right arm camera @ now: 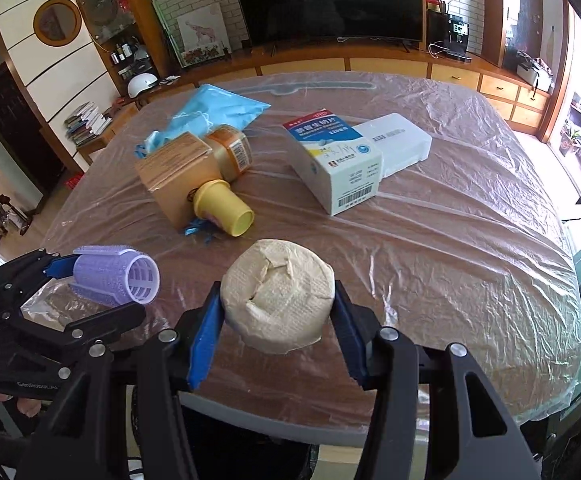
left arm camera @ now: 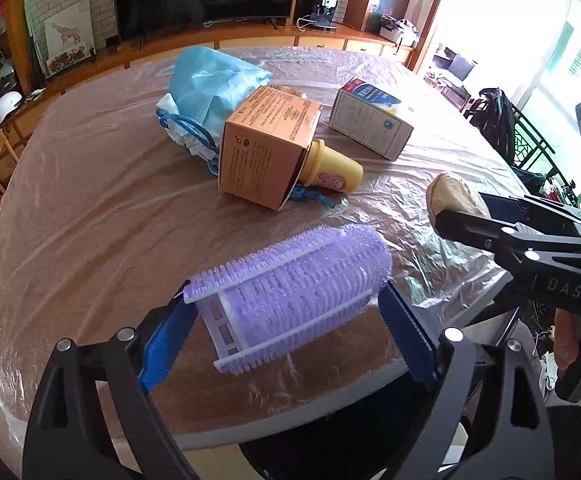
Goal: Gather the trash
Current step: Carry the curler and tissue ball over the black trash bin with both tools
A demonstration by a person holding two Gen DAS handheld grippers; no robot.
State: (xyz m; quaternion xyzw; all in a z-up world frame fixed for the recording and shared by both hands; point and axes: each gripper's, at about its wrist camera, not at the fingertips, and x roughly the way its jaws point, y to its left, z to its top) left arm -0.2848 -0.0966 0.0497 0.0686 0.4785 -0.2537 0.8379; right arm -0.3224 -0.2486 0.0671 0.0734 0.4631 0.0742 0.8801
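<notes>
- The left claw (left arm camera: 286,322) is closed about halfway, its blue pads pressed on either side of a purple hair roller (left arm camera: 290,292); the roller lies tilted between the fingers, its open end facing away toward the right claw, lifted above the near edge of the table (left arm camera: 90,208).
- The right claw (right arm camera: 276,326) is spread about as wide and grips a squashed roll of beige tissue paper (right arm camera: 278,294); the blue pads touch the roll on both flanks, and the crumpled flat end faces upward; it hangs over the near table edge.
- The two claws sit near each other, left one holding the roller just beside the tissue roll, the items apart.
- On the plastic-covered table farther out lie a brown cardboard box (left arm camera: 266,148) on its side with a yellow cup (left arm camera: 334,170) touching its open end; a blue drawstring bag (left arm camera: 214,84) rests behind the box, touching it.
- A white and blue medicine box (right arm camera: 334,160) lies to the right of the cup, well apart from both claws; a white plastic case (right arm camera: 398,140) sits just behind it, touching.
- A dark television (right arm camera: 326,0) stands on the wooden cabinet beyond the table.
</notes>
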